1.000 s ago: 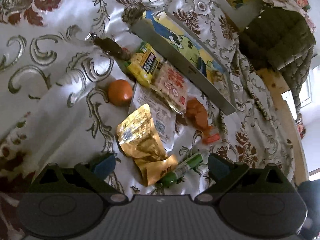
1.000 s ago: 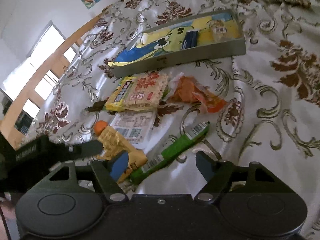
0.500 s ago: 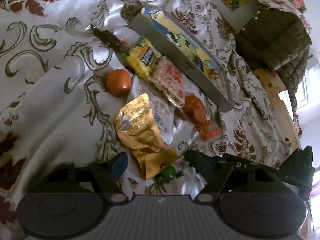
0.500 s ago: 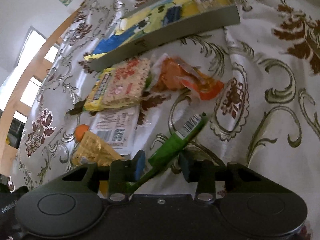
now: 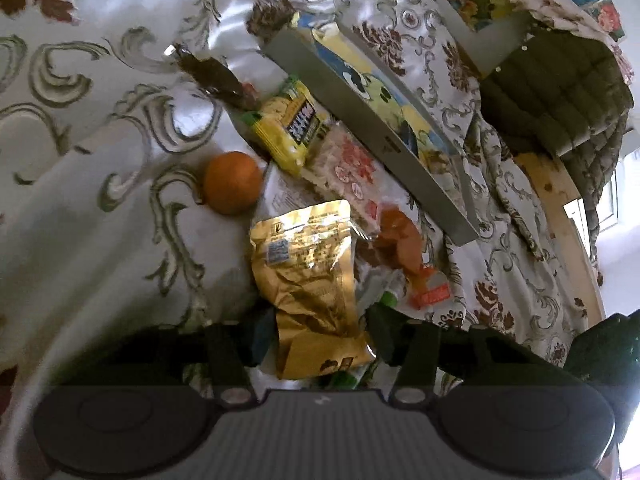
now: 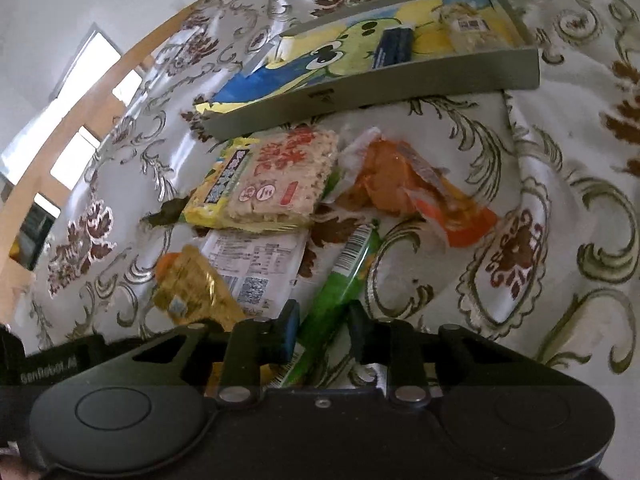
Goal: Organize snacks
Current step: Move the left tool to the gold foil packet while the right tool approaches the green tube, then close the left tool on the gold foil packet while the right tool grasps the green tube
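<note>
Your left tool (image 5: 316, 332) has its fingers closed in on the lower end of the crinkled gold foil pouch (image 5: 308, 276); the pouch's bottom edge is folded and partly cut off by the tool body. Whether the pads actually press the foil is hard to make out, since they are dark and blurred.

Your right tool (image 6: 322, 330) is pinched narrow around the near end of the long green stick-shaped snack packet (image 6: 344, 280); the packet's lower tip disappears behind the tool. In the left view only a green scrap of it shows under the pouch.

A white flat packet with printed label text (image 6: 256, 264) lies half hidden beneath the gold pouch. The round orange fruit (image 5: 232, 188) sits just beside it; in the right view it is a sliver behind the foil. A yellow noodle packet (image 5: 292, 128) is overlapped by a clear-wrapped pale rice cracker block with red print (image 6: 284, 180). An orange crumpled wrapper (image 6: 404, 184) lies beside that.

Behind them, the shallow grey box with a cartoon frog lining (image 6: 400, 80) holds a small dark blue packet (image 6: 394, 46); its other contents are unclear.

All rests on a glossy white bedspread with brown and green scrollwork (image 5: 100, 120). A dark green quilted garment (image 5: 552, 88) hangs at the far right, with bright windows beyond.
</note>
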A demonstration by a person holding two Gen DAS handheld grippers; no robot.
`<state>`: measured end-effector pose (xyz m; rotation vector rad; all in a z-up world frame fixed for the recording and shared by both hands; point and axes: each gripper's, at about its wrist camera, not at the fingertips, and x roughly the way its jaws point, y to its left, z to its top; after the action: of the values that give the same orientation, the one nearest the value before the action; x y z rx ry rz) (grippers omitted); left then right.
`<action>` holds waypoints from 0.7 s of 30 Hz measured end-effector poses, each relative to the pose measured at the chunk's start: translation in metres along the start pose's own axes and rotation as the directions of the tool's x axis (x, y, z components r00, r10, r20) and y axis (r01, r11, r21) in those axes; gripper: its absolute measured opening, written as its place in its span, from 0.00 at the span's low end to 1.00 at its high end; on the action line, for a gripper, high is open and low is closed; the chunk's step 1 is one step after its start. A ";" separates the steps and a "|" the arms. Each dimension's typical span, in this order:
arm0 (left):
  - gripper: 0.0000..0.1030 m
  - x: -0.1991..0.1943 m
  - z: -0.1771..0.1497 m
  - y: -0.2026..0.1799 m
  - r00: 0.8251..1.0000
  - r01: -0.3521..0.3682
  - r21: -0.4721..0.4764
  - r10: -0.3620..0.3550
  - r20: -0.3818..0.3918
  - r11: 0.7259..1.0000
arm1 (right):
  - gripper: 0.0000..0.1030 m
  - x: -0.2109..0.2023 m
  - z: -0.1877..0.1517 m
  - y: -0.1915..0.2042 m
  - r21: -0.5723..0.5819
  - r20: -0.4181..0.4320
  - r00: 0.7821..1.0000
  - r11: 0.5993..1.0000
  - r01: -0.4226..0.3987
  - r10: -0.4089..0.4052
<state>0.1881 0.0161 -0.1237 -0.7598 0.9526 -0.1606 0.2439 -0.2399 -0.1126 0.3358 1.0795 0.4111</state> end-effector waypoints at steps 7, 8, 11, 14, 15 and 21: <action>0.53 0.011 0.002 -0.005 0.999 -0.036 0.041 0.037 -0.021 0.999 | 0.28 0.003 -0.003 -0.003 0.017 -0.013 1.000 1.000 -0.001 0.001; 0.47 0.012 0.002 -0.005 0.999 -0.046 0.050 0.047 -0.022 0.998 | 0.28 0.003 -0.003 -0.003 0.017 -0.012 1.000 1.000 -0.001 0.001; 0.41 0.010 0.001 -0.005 0.997 -0.070 0.056 0.071 -0.019 0.996 | 0.30 0.003 -0.003 -0.002 0.011 -0.015 1.000 1.000 0.002 -0.002; 0.38 0.008 0.001 -0.004 0.997 -0.073 0.055 0.074 -0.011 0.996 | 0.32 0.005 -0.006 0.001 0.000 -0.011 1.000 1.000 0.011 -0.011; 0.38 0.007 0.000 -0.004 0.997 -0.075 0.057 0.075 -0.007 0.996 | 0.32 0.006 -0.006 0.002 -0.008 -0.013 1.000 1.000 0.014 -0.014; 0.37 0.001 -0.007 -0.013 0.996 -0.091 0.106 0.089 0.030 0.990 | 0.30 0.006 -0.009 0.008 -0.045 -0.010 1.000 0.999 0.029 -0.030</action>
<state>0.1854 0.0027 -0.1185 -0.6179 0.9452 -0.1220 0.2374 -0.2289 -0.1176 0.2782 1.0833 0.4104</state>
